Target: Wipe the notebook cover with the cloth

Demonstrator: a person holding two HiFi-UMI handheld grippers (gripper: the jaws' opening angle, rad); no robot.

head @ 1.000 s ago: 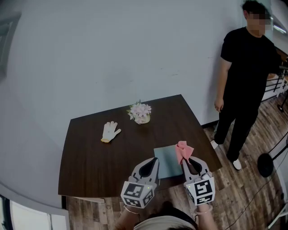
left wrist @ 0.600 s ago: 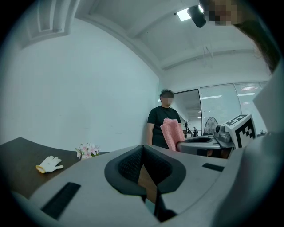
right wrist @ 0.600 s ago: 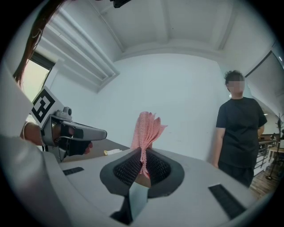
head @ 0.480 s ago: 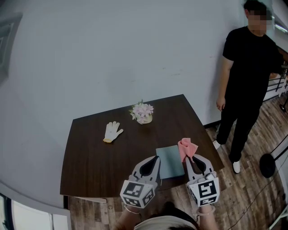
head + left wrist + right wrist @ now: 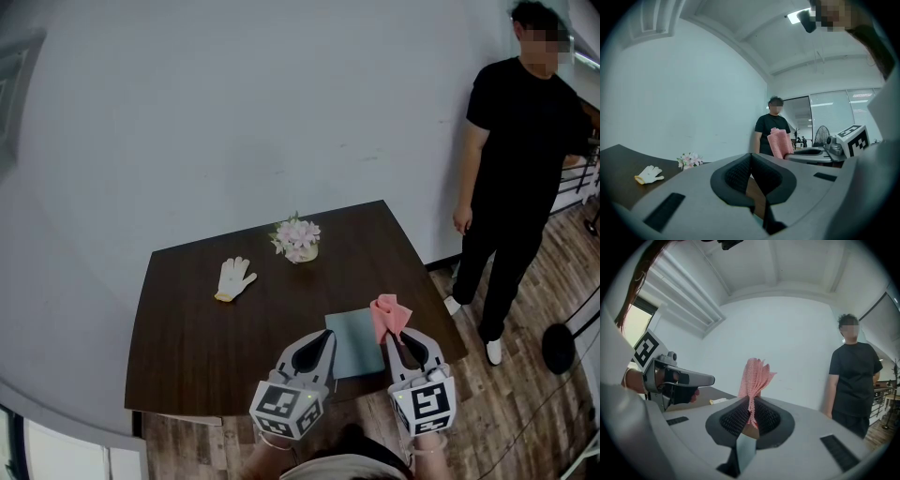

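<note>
Right gripper [image 5: 751,401]: jaws clamped on pink mesh cloth [image 5: 754,376], which stands bunched upright above them. Left gripper [image 5: 750,158]: jaws closed together, nothing between. Flat grey-green notebook [image 5: 352,342]: lies at near edge of dark brown wooden table [image 5: 187,328], between both grippers. White glove [image 5: 232,276], small pot of pink flowers [image 5: 296,237]: farther back
</note>
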